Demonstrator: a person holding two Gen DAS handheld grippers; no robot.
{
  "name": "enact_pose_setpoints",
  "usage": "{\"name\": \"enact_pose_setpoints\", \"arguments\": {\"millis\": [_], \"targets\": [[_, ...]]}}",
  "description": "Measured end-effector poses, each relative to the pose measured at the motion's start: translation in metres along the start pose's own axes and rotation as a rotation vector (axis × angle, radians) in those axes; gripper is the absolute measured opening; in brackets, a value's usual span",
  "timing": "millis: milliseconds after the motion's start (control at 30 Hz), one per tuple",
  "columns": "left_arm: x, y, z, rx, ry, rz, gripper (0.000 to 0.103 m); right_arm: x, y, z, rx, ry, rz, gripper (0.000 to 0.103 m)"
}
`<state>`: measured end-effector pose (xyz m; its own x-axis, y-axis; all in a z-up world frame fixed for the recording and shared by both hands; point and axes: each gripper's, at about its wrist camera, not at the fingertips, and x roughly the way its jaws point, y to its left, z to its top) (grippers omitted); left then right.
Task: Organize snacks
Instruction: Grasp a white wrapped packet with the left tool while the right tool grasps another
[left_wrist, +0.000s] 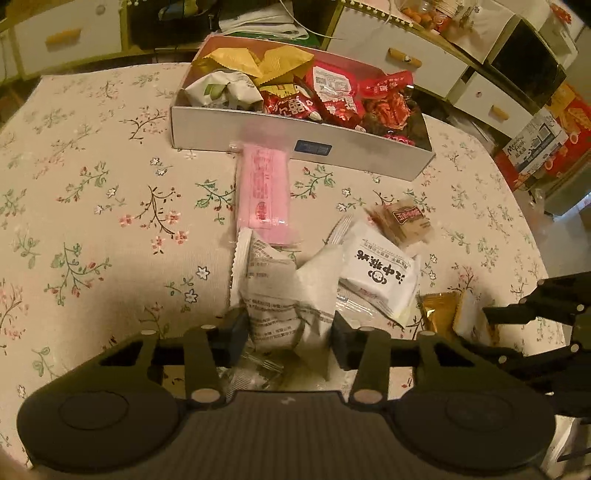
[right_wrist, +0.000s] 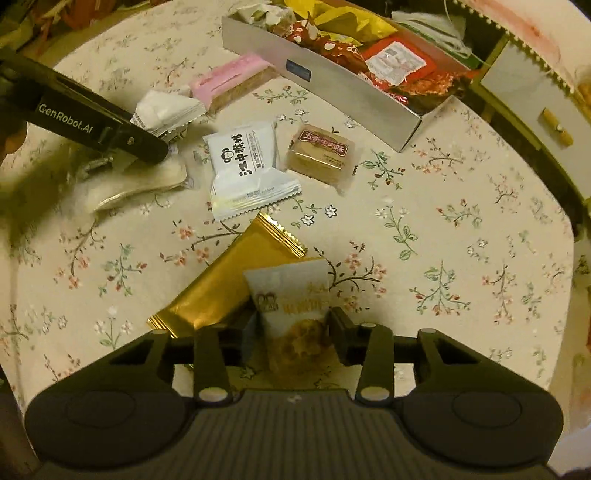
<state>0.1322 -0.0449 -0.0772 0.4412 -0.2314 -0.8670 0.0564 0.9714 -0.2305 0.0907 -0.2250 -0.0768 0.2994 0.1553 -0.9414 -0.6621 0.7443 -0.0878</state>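
Pink snack bar (left_wrist: 262, 192) lies lengthwise, far end touching the box (left_wrist: 369, 155).

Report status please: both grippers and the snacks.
Left gripper shut on white packet. Right gripper shut on cream packet. Snack box ahead, pink bar lying before it.

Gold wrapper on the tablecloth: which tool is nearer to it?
Right. The right tool sits just beside the gold wrapper, gripping a pale snack bag overlapping it. The left tool holds a white packet further left.
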Motion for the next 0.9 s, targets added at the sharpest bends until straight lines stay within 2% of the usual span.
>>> {"name": "enact_pose_setpoints", "arguments": {"millis": [100,133,433,900], "targets": [[-0.002,-0.001,0.0,0.007,-0.003,0.0,0.046,0.001,-0.002,0.002,0.043,0.006,0.01,0.031],[-0.002,0.0,0.001,0.007,-0.004,-0.003,0.044,0.001,-0.002,0.003,0.053,0.007,0.006,0.015],[-0.009,0.0,0.0,0.016,-0.012,-0.009,0.037,-0.008,-0.008,0.007,0.136,-0.023,-0.015,0.014],[-0.032,-0.006,0.002,0.005,-0.067,-0.064,0.035,-0.041,-0.03,0.006,0.275,-0.165,0.01,0.012]]}}
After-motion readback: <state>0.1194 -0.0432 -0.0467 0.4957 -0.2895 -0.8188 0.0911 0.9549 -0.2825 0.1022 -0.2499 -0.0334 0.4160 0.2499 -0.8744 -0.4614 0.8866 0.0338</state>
